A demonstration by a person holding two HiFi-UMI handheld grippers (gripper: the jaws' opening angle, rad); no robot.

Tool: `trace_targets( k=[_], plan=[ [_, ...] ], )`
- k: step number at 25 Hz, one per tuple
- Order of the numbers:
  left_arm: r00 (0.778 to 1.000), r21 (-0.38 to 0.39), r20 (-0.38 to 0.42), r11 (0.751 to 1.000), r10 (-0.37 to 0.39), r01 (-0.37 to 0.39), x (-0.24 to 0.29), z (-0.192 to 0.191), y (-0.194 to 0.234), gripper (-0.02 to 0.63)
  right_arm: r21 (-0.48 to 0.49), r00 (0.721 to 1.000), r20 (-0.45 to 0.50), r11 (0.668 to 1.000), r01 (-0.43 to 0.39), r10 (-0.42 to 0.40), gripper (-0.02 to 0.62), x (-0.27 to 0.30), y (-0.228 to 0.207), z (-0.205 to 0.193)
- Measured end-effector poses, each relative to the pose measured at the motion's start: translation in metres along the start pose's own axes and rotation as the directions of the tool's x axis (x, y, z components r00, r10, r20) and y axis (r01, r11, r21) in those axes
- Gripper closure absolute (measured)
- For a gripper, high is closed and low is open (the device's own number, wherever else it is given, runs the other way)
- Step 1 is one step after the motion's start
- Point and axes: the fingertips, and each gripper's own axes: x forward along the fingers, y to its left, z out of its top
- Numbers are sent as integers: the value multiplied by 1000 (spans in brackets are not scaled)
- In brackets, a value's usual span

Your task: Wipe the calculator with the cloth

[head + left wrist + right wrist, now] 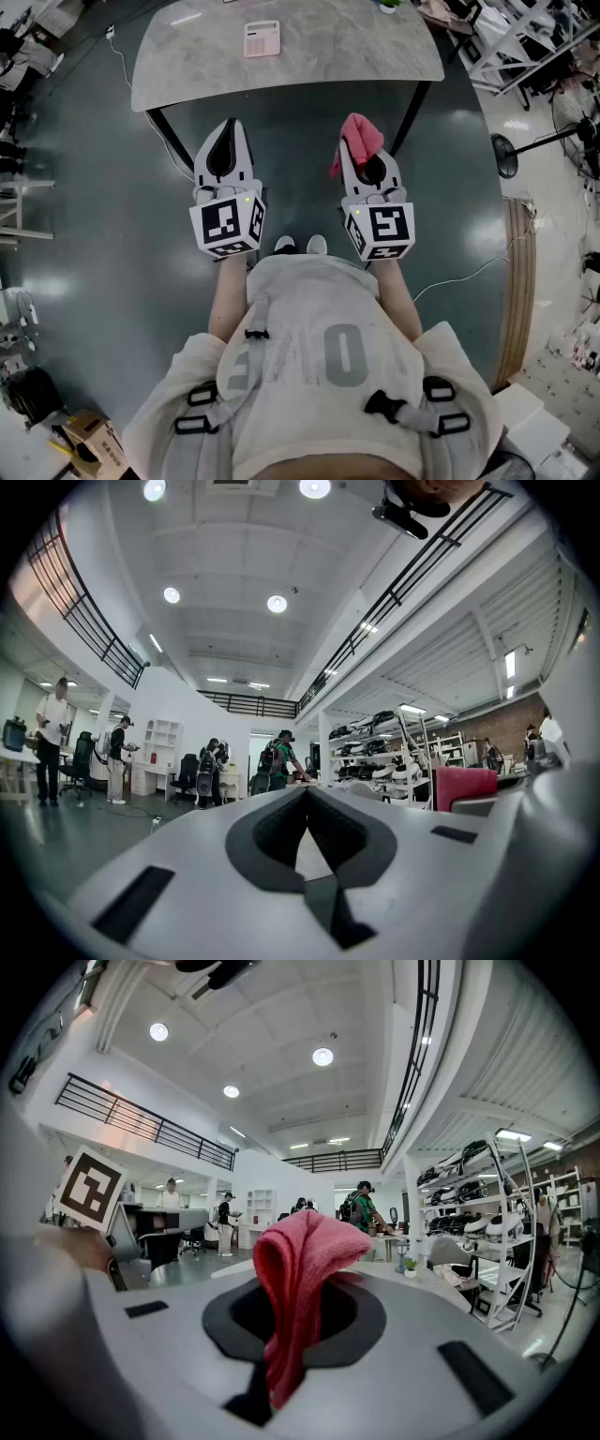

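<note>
On the left, the left gripper is closed tight and holds nothing. Up ahead, the pink calculator lies on the grey table, well apart from both grippers. On the right, the right gripper pinches the red cloth.

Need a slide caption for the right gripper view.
Right claw shut on a bunched pink cloth, ready for wiping.

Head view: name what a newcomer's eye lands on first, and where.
The pink-red cloth stands out first, clamped in the right gripper in front of the person. Next is the pink calculator lying on the grey table ahead, beyond the shut, empty left gripper.
</note>
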Motion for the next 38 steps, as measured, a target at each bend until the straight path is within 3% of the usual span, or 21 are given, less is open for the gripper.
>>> trace_targets(
  k=[13,19,29,38],
  plan=[
    [999,-17,-34,999,37,-38,-13,-14,-6,586,92,999,-33,996,-20,23,541,-12,-14,-21],
    [996,-88,-64,994,58,-64,9,-28,-3,586,80,997,-18,994,-75,77,541,13,-19,-13],
    [1000,-127,-1,991,31,-30,96,-32,21,586,24,1000,2,1000,-13,13,540,92,-63,1],
    [999,-118,-49,993,14,-19,214,-47,77,586,25,998,-51,999,42,-41,540,210,-104,15]
  ],
)
